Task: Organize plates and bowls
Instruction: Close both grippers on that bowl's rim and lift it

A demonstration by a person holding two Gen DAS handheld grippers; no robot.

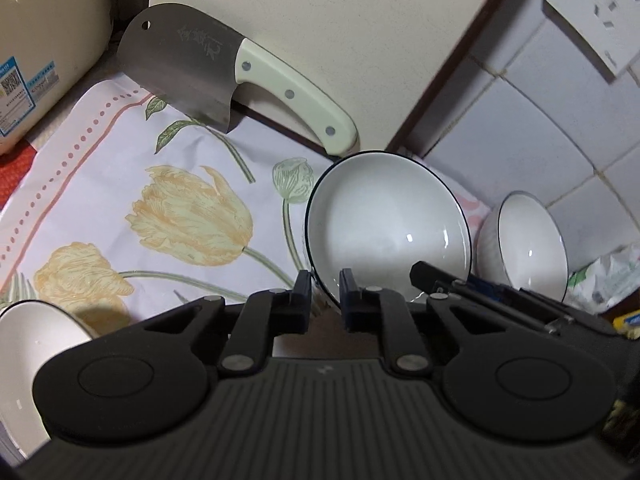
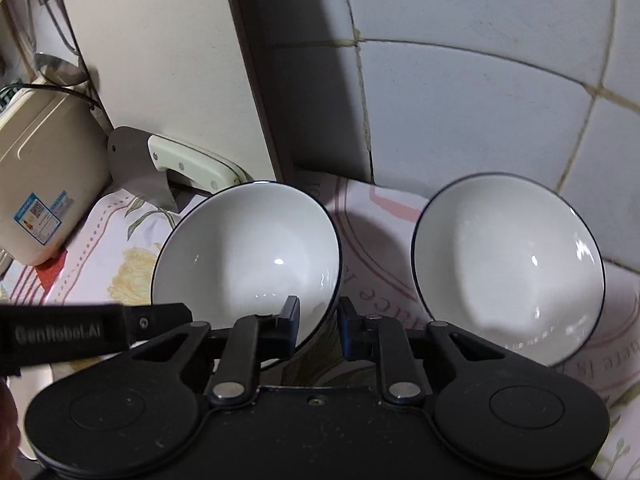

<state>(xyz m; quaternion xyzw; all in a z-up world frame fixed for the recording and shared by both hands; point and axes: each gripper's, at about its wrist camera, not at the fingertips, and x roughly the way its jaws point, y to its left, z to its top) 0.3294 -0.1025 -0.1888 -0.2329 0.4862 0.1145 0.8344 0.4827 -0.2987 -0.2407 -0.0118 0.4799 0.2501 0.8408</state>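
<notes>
Floral cloth, both claws, left claw and right claw, clamped on one bowl's rim

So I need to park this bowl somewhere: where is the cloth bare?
Free: the flowered cloth between the cleaver, the beige appliance and the held bowl. Crowded: the tiled corner, where the second bowl and a bag sit.

Dim indoor light, small glare spots inside bowls, fisheye-bent edges, blurred corners
</notes>
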